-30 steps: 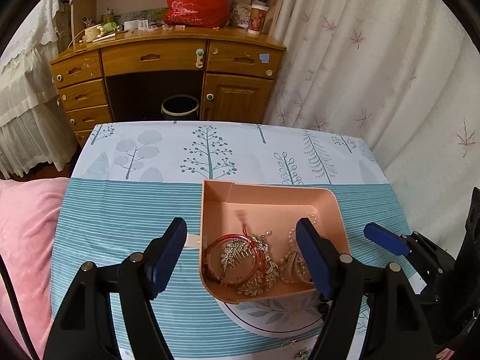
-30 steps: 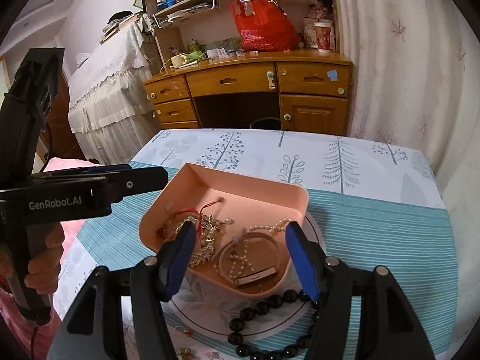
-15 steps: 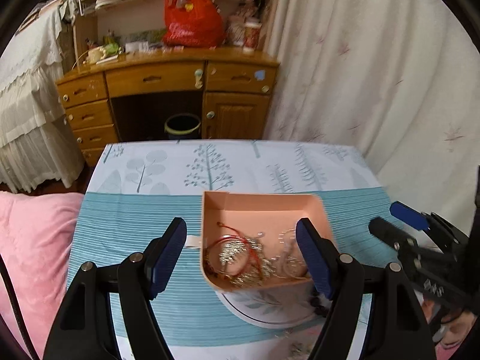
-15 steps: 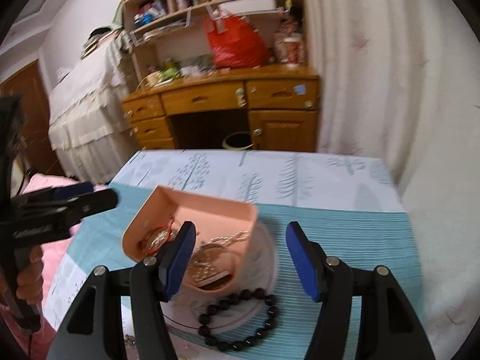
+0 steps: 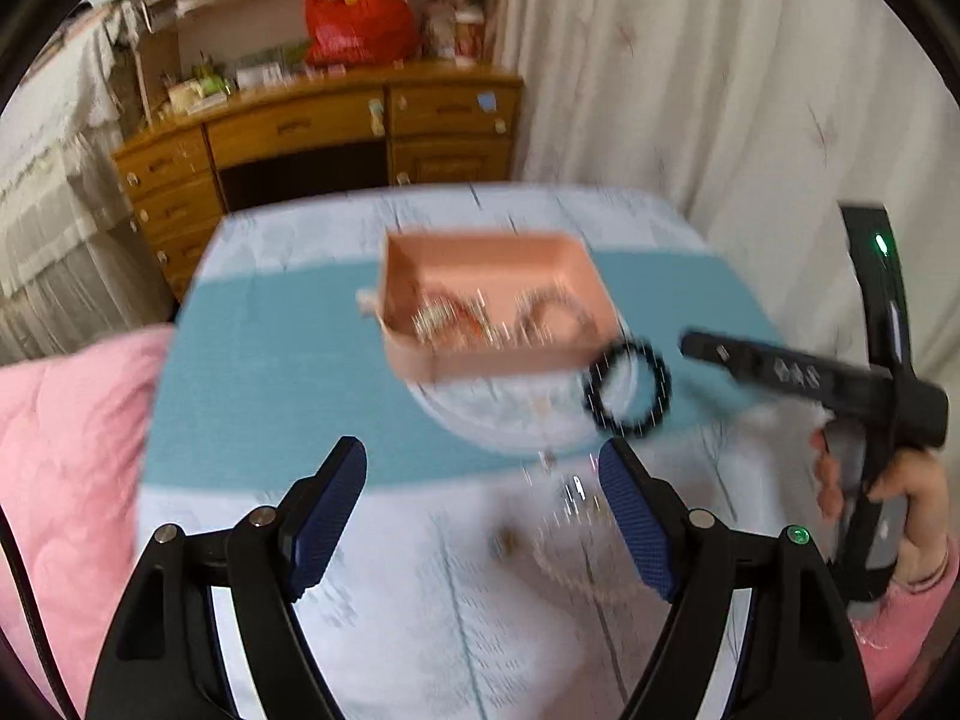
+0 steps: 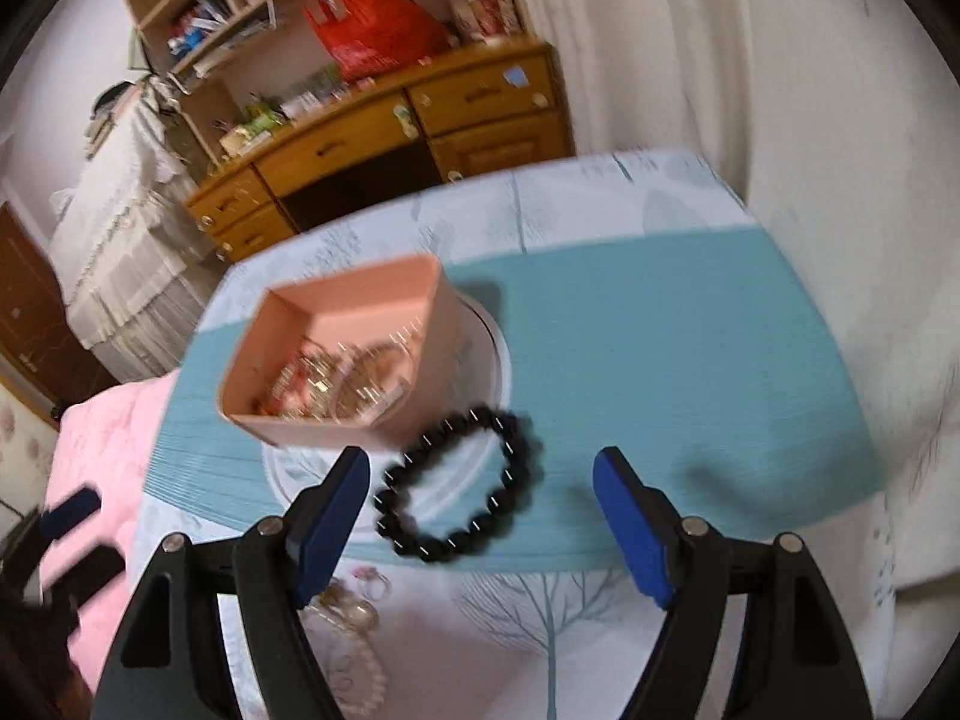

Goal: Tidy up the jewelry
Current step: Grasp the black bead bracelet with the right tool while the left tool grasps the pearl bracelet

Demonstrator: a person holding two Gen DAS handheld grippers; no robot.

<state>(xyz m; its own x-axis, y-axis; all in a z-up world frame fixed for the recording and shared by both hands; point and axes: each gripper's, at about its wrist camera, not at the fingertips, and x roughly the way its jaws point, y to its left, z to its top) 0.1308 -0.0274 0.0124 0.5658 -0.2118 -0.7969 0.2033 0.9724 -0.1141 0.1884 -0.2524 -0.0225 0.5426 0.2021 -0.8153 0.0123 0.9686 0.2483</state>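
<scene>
A pink tray [image 5: 498, 306] [image 6: 348, 360] holding bracelets and hair combs rests on a white plate [image 5: 510, 414] [image 6: 486, 354] on the table. A black bead bracelet [image 5: 627, 387] [image 6: 459, 483] lies on the plate's near right edge. A pearl strand and small loose pieces [image 5: 570, 534] [image 6: 354, 630] lie on the cloth nearer me. My left gripper [image 5: 483, 516] is open and empty, pulled back from the tray. My right gripper [image 6: 480, 516] is open and empty above the black bracelet; it also shows in the left wrist view [image 5: 780, 366].
The table has a teal striped cloth [image 6: 660, 360] with tree-print borders. A pink quilt [image 5: 66, 456] lies to the left. A wooden desk [image 5: 324, 126] with a red bag [image 5: 354, 18] stands behind, and a white curtain [image 5: 720, 90] hangs at the right.
Both grippers have pulled back and risen from the tray, so the tray looks smaller and farther. The black bracelet and loose jewelry near me have come into the left view.
</scene>
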